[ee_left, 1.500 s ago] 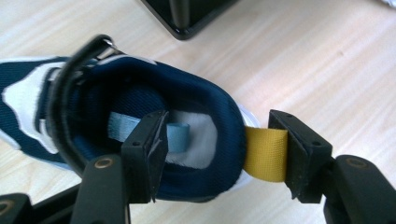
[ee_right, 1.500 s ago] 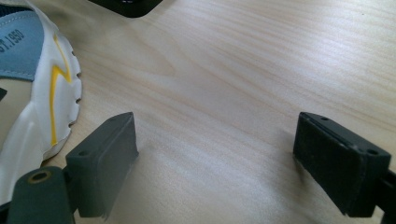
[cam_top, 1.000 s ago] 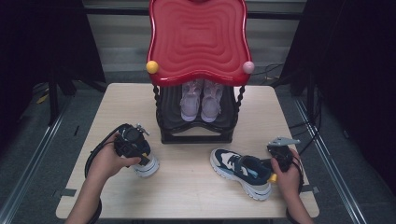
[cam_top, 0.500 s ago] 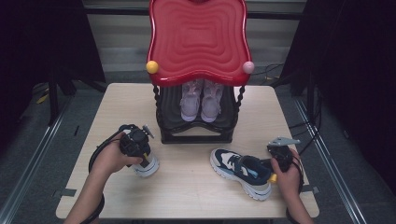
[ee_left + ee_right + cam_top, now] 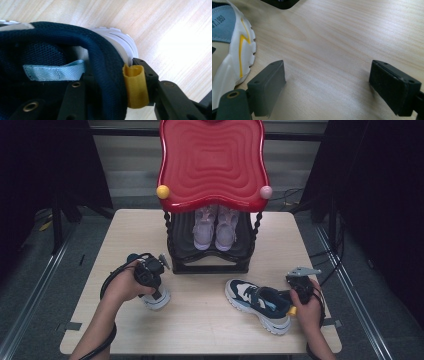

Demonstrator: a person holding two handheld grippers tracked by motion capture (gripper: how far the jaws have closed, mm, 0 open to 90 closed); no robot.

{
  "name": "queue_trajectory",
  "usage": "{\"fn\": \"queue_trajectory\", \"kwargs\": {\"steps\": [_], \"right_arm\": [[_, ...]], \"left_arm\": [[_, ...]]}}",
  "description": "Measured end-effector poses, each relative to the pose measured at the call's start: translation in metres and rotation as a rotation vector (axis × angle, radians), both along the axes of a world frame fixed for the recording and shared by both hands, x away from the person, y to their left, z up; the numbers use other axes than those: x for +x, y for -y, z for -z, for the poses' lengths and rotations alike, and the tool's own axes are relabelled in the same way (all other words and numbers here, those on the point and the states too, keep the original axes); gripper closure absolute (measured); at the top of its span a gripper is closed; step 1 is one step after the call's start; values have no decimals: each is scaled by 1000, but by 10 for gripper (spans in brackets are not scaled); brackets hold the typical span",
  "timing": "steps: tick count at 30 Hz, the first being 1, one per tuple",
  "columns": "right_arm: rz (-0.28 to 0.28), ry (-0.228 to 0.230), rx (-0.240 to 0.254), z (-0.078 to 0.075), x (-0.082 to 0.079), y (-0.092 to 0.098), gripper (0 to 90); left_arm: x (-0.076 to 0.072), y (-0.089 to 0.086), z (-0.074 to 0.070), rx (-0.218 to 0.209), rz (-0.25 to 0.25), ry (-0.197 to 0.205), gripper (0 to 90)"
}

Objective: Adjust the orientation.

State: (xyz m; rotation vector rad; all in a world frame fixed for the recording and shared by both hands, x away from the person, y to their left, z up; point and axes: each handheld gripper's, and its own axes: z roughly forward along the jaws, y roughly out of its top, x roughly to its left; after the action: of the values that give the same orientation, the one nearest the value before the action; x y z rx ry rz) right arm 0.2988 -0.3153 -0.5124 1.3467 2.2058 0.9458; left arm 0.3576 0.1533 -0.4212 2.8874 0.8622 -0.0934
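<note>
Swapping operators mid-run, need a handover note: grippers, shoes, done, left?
Left gripper: jaws have just been closing; now clamped on the first sneaker at the heel collar, one jaw inside, one on the yellow pull tab.
Right gripper: open over the table, beside the second sneaker.
Done: lilac pair sits in the shoe rack.
Left: probably lift and rack both sneakers.

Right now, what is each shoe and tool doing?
Left tool: has just been closing, pinching the left shoe's heel.
Left shoe: on the table, heel gripped.
Right tool: open, nothing between.
Right shoe: upright on the table, not gripped.
Purple shoes: side by side inside the rack.
</note>
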Motion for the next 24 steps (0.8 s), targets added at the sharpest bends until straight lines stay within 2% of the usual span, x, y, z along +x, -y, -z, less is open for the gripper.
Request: {"fn": "queue_trajectory", "kwargs": {"steps": [2,3,5,8,13,15,24], "right_arm": [[0,3,-2,0,0,0,130],[0,3,-2,0,0,0,130],[0,1,-1,0,0,0,130],[-2,3,-2,0,0,0,130],[0,3,-2,0,0,0,130],[0,2,-2,0,0,0,129],[0,3,-2,0,0,0,130]], "left_arm": [[0,2,0,5,6,-7,614],[1,2,0,26,27,-15,623],[0,3,1,19,10,-23,632],[2,5,1,44,34,-32,640],[2,6,1,39,31,-48,664],[3,7,1,49,47,-49,690],[1,8,0,54,52,-36,722]]}}
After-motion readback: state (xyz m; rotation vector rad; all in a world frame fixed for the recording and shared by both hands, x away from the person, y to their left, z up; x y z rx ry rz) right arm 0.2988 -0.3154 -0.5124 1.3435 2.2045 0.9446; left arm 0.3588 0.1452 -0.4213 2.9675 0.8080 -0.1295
